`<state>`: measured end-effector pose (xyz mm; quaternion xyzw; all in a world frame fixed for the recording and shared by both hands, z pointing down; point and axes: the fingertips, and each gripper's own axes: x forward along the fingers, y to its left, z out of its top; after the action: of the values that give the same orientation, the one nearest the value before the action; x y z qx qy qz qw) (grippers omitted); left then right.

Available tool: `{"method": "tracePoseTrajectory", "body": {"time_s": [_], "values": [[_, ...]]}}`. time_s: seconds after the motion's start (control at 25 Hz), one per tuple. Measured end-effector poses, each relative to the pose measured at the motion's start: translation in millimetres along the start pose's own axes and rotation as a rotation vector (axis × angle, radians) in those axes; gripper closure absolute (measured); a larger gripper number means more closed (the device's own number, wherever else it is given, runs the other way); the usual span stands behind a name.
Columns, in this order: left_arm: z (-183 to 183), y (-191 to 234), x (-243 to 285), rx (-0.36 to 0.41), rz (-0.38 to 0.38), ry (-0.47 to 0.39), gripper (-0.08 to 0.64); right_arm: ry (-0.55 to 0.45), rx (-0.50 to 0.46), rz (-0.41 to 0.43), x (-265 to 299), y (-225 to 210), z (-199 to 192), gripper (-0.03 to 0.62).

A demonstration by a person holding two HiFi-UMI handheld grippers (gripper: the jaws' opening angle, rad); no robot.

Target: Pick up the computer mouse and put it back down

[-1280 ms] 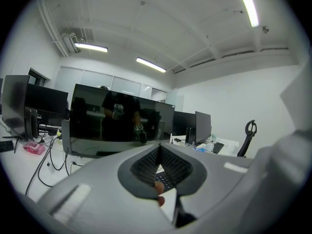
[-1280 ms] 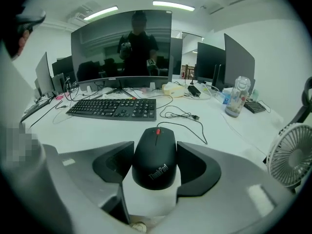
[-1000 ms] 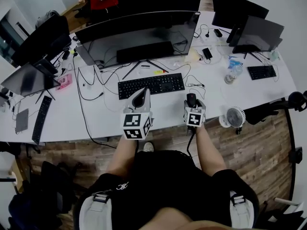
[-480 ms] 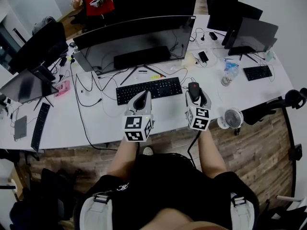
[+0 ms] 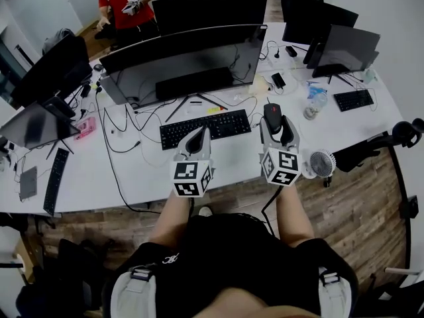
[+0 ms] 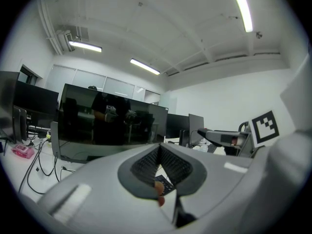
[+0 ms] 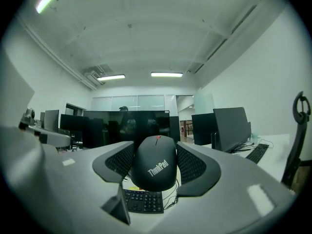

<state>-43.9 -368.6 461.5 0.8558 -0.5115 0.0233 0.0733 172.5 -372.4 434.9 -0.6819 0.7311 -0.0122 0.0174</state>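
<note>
The left gripper (image 5: 197, 136) is hovering over the near edge of the desk (image 5: 132, 171) just in front of the keyboard (image 5: 205, 126). In the left gripper view its jaws (image 6: 158, 152) are meeting at the tips with nothing caught between them, so it is playing no part in the lift and is best left parked there, clear of the other hand's path.

To the right, the right gripper (image 5: 278, 126) is clasping the computer mouse (image 5: 272, 116) by its two long sides. In the right gripper view the ribbed pads (image 7: 190, 164) are pressing against the black shell of the mouse (image 7: 155, 168), which is riding level and nose-forward, raised above the desk with the keyboard (image 7: 141, 201) showing underneath it.

The pick-up looks done, so the set-down is the step in hand. The shell is smooth and rounded, and a slackening squeeze could let it slide forward out of the pads, so the pressure wants holding even all the way down. The safest path is straight down onto the bare desk right of the keyboard, with the mouse kept flat so its whole underside lands at once. The jaws should part only when it is resting there, short of the small fan (image 5: 323, 162) further right.
</note>
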Motion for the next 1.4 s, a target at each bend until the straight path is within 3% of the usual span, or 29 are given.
{"method": "tracePoseTrajectory", "body": {"time_s": [0.64, 1.04, 1.4], "values": [[1, -7, 4, 0.009, -0.019, -0.001, 0.509, -0.111, 0.01, -0.006, -14, -1, 38, 0.321], [1, -2, -7, 0.016, 0.012, -0.009, 0.509, -0.036, 0.02, 0.005, 0, 1, 1, 0.321], [0, 7, -18, 0.019, 0.048, -0.007, 0.509, 0.119, 0.012, 0.012, 28, 0, -71, 0.321]]}}
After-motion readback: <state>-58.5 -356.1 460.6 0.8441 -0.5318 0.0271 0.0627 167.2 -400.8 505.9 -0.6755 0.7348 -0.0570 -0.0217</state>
